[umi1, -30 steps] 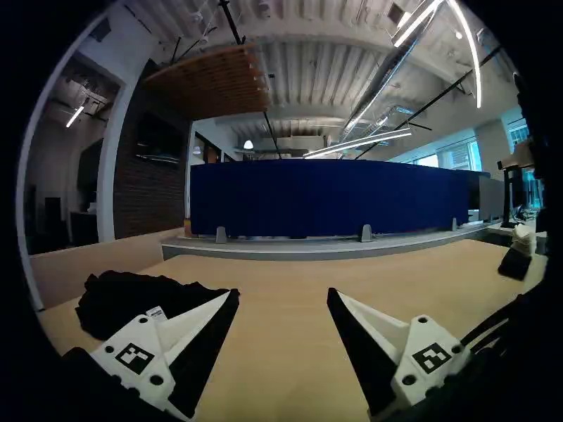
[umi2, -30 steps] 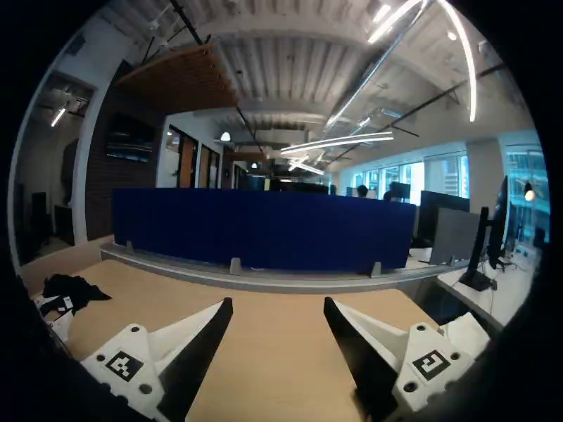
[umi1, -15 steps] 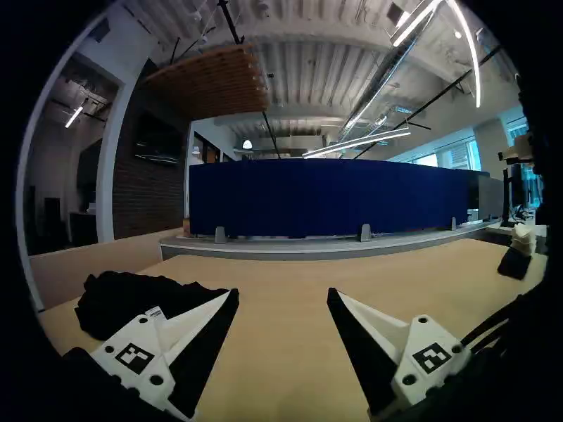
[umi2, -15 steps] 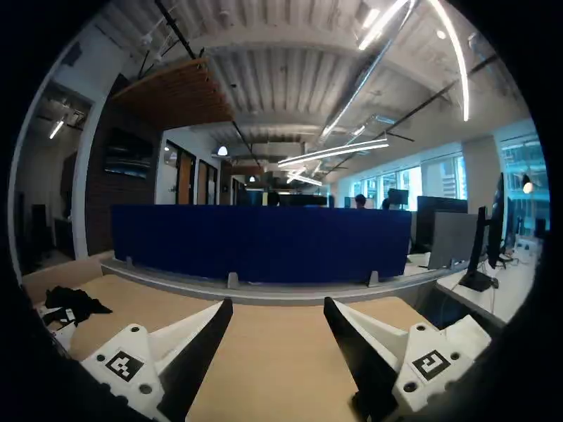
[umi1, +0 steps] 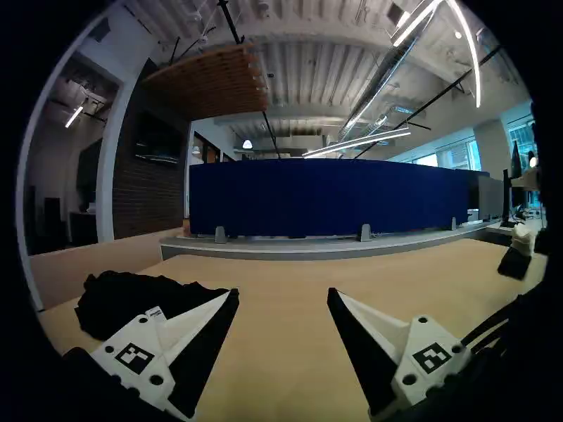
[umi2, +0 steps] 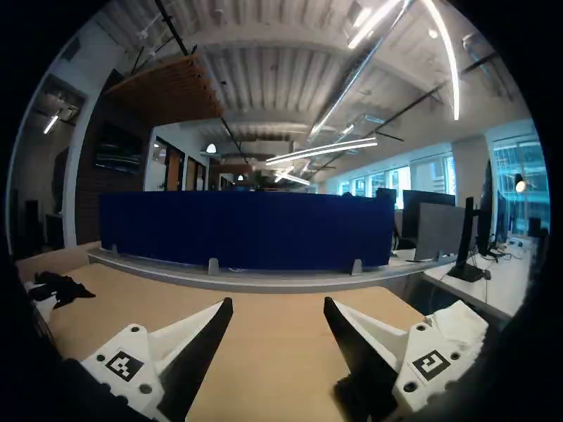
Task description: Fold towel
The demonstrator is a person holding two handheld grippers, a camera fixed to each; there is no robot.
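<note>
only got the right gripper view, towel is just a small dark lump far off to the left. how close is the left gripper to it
Observer: In the left gripper view the black towel lies right beyond the left gripper, partly hidden behind the finger on the left of that view.
Operator: is it gripping any of it
Observer: No. Its jaws stand open with bare table between them. The towel sits bunched in a heap to the side of the gap, not spread flat.
</note>
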